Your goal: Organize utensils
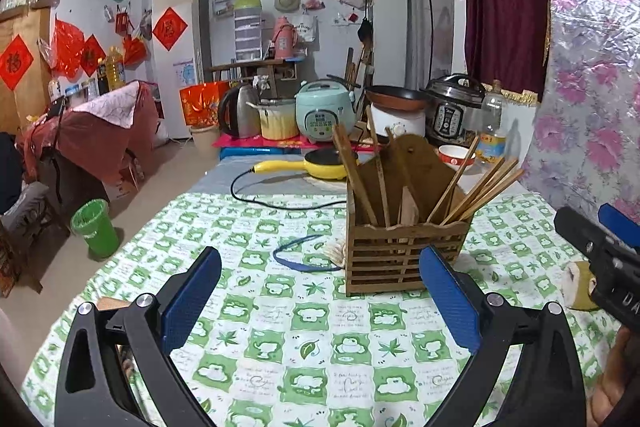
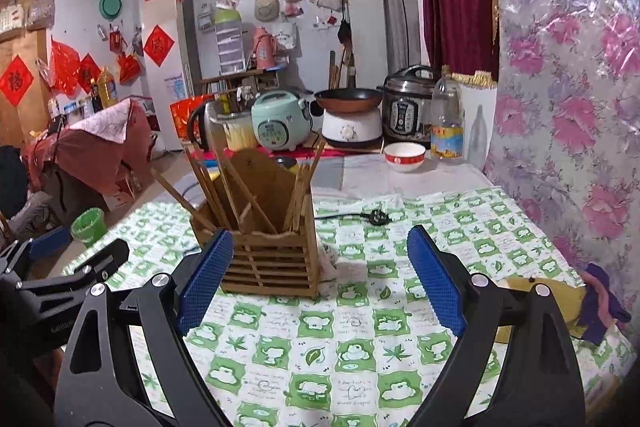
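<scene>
Fingers on the left gripper (image 1: 320, 297) stand wide apart with nothing between the blue pads; same for the right gripper (image 2: 320, 279), spread and empty. Both hover low over the green-checked tablecloth (image 1: 304, 347), aimed at the slatted wooden utensil holder (image 1: 404, 251), which stands upright just ahead of the fingertips.

Chopsticks (image 1: 480, 189) and some flat wooden pieces, apparently spatulas, already sit in the holder, leaning out at various angles. Loose wooden utensils on the cloth: none visible in either view. A pale item (image 1: 335, 251) lies against the holder's base on the left; too unclear to name. Blue loop (image 1: 298, 255) lies beside it, probably a band or cord, not a utensil.

Judgement: the scene fits either the utensils being fully stowed, or a sort inside the holder still pending. Pictures don't settle which. The yellow electric pan (image 1: 320, 165) and white-and-red bowl (image 2: 405, 155) sit well behind on the table.
</scene>
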Available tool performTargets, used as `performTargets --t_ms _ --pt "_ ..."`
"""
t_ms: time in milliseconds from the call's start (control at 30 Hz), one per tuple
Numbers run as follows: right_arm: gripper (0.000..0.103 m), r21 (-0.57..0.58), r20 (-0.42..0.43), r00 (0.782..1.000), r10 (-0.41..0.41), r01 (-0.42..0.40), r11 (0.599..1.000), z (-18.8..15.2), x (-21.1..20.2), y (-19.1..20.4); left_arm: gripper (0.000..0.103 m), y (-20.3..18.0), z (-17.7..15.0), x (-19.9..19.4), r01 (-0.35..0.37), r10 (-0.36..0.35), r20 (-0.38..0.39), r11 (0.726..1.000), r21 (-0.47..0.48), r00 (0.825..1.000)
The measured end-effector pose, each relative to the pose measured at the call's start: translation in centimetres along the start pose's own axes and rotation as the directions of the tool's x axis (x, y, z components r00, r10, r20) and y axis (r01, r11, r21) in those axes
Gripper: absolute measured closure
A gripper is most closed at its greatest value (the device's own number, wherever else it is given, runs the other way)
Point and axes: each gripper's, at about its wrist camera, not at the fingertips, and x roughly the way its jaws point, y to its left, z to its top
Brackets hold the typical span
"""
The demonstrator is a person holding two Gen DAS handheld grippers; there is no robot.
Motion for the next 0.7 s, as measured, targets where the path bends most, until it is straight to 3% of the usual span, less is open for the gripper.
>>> performTargets --t_ms 167,267,700 --pt "0.017 -0.002 -0.089 0.996 -0.011 0.011 1.000 -1.6 2.5 -0.6 0.006 0.1 -1.7 2.3 -0.016 0.016 -0.046 1.000 0.017 0.999" --pt "0.017 -0.027 -0.098 0.994 -0.043 0.040 0.999 -2.1 3.1 -0.5 0.006 0.3 -2.2 2.6 -0.024 0.025 -0.060 0.999 0.028 0.998" --pt "0.015 -0.023 -0.110 0.993 -0.031 0.028 0.999 -3.0 2.9 -0.2 0.006 0.2 -2.4 2.3 -0.020 0.022 -0.056 0.999 0.027 0.998"
